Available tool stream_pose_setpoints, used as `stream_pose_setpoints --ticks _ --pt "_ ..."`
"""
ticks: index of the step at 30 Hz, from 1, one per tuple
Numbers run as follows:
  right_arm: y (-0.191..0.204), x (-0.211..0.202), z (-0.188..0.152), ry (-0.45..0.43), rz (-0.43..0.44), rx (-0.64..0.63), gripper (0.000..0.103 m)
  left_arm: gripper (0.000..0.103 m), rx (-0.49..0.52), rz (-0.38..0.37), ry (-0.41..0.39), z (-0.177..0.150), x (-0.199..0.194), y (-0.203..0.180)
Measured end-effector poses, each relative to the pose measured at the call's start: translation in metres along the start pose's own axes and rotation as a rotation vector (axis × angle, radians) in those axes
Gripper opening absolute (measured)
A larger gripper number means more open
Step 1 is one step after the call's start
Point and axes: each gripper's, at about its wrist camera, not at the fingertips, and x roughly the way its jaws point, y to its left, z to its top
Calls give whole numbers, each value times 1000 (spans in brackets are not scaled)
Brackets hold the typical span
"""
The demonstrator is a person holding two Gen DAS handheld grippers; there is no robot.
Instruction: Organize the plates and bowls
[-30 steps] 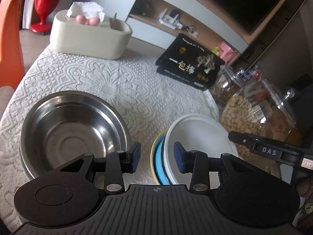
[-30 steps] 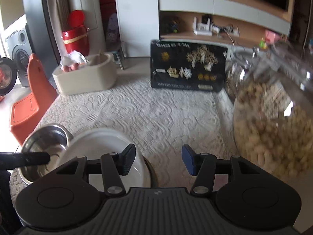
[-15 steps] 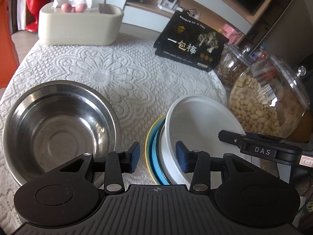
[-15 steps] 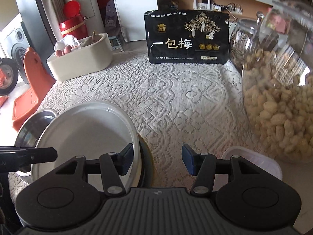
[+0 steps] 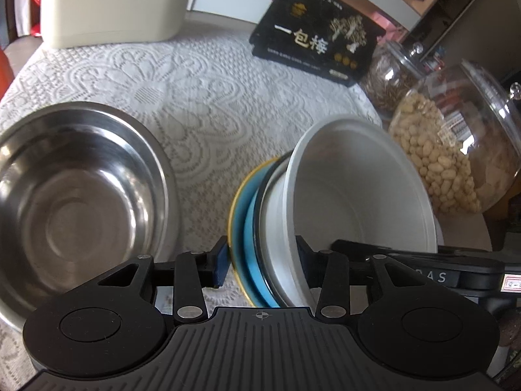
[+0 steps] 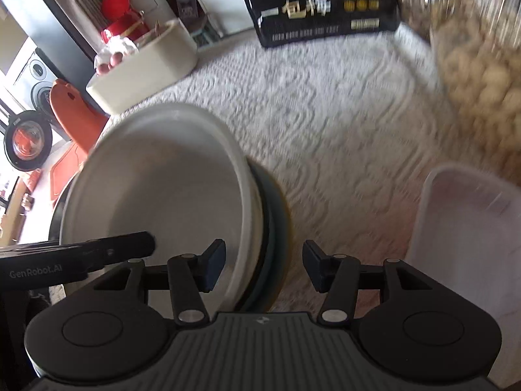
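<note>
Crockery sits stacked at the near edge of the lace-covered table [image 5: 202, 97]: a white bowl [image 5: 358, 189] nested on a blue plate [image 5: 250, 228] with a yellow rim, a stainless steel bowl [image 5: 75, 189] beside the stack on its left. I have both tongs down over the stack. My left gripper [image 5: 262, 259] stands released, its jaws having just been opening, with the left rims of plate and bowl between the pads and no pad visibly pressing. My right gripper [image 6: 263, 262] is likewise unclenched, straddling the stack's right edge, one pad inside the white bowl, the other clear of the plate.

I judge the white bowl glazed ceramic or melamine: stiff, smooth, likely slippery under the pads, and prone to chip if it knocks the plate. The best hold looks to be the rim wall, one pad inside and one outside, pinched squarely. The steel bowl should be lighter and sturdier. A glass jar of peanuts [image 5: 456, 150] stands close on the right, and a clear plastic tub [image 6: 469, 228] lies just beside my right tong.
</note>
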Motion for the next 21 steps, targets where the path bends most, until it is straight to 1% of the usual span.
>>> stream_pose_setpoints --ticks 4,7,8,10,16,21 --pt "-3 2 2 20 39 32 52 48 3 2 5 1 7 -1" --pt "-3 7 3 70 98 57 53 47 18 16 3 2 10 -3" --pt "-3 9 2 82 103 65 54 47 23 21 2 2 10 -4" --pt "-1 11 2 86 103 64 56 47 31 29 2 2 10 -5" --pt "1 12 3 104 96 75 57 45 13 38 15 3 10 -5" --pt "3 11 5 123 83 84 57 45 -37 12 70 3 6 1"
